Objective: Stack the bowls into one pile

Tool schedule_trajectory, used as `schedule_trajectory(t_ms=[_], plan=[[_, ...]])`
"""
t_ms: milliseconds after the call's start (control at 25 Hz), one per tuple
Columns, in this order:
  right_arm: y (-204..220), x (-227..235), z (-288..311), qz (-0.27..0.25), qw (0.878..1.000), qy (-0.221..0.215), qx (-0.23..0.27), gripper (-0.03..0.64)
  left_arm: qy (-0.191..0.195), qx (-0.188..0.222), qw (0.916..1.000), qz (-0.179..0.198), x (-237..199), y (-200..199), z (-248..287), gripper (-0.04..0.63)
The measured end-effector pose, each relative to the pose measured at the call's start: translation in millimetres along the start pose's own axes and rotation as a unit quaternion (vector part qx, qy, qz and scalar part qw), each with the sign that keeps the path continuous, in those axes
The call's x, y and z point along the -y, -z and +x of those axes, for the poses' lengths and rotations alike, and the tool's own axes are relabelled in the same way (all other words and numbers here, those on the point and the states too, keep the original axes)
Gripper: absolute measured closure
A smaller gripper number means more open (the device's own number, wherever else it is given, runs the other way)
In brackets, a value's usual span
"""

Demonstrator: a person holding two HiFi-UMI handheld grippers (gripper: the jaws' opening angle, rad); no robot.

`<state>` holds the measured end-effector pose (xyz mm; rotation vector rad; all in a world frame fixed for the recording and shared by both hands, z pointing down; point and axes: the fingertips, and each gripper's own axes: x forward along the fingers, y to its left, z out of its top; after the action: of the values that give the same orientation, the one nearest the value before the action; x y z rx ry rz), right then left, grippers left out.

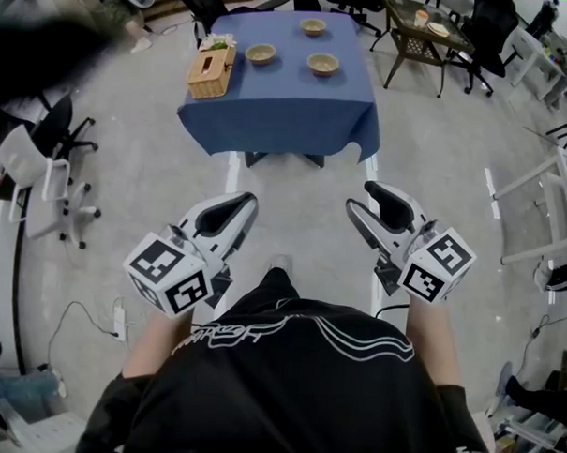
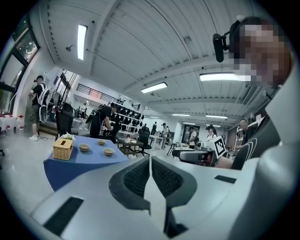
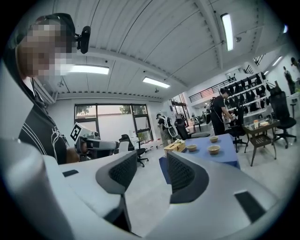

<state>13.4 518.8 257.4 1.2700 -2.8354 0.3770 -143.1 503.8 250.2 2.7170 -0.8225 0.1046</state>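
Observation:
Three tan bowls stand apart on a blue-clothed table (image 1: 279,113) far ahead: one at the back (image 1: 313,27), one at the left (image 1: 260,54), one at the right (image 1: 322,64). My left gripper (image 1: 249,202) is held at waist height well short of the table, its jaws shut with nothing between them. My right gripper (image 1: 363,198) is beside it, open and empty. In the left gripper view the shut gripper (image 2: 150,160) points toward the bowls (image 2: 108,151). In the right gripper view the open gripper (image 3: 151,161) frames bare floor, with the bowls (image 3: 214,149) to its right.
A wicker tissue box (image 1: 210,72) sits on the table's left side. Office chairs (image 1: 42,177) stand at the left. A dark side table (image 1: 418,34) with dishes is at the back right, and a white frame (image 1: 547,204) at the right. Grey floor lies between me and the table.

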Motion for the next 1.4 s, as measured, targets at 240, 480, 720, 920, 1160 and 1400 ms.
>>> schedule_trajectory(t_ms=[240,480,720,920,1160,1400], plan=[[8,39,17,-0.005,1.000,0.018,-0.016,0.360,0.007,-0.005,0.9999,-0.008,-25,0,37,0.561],[9,80,54,-0.006,0.999,0.032,-0.034,0.347,0.013,-0.012,0.9997,-0.014,-71,-5,76,0.561],[5,142,114,0.004,0.998,0.032,-0.051,0.347,0.019,-0.027,0.9993,-0.015,-137,-13,135,0.561],[-8,212,186,0.016,0.997,0.031,-0.064,0.347,0.016,-0.040,0.9986,-0.030,-217,-29,196,0.561],[-16,292,288,0.027,0.995,0.021,-0.097,0.347,0.010,-0.053,0.9977,-0.040,-323,-50,265,0.561],[-17,357,378,0.028,0.991,0.012,-0.131,0.347,-0.008,-0.060,0.9964,-0.060,-416,-62,316,0.561]])
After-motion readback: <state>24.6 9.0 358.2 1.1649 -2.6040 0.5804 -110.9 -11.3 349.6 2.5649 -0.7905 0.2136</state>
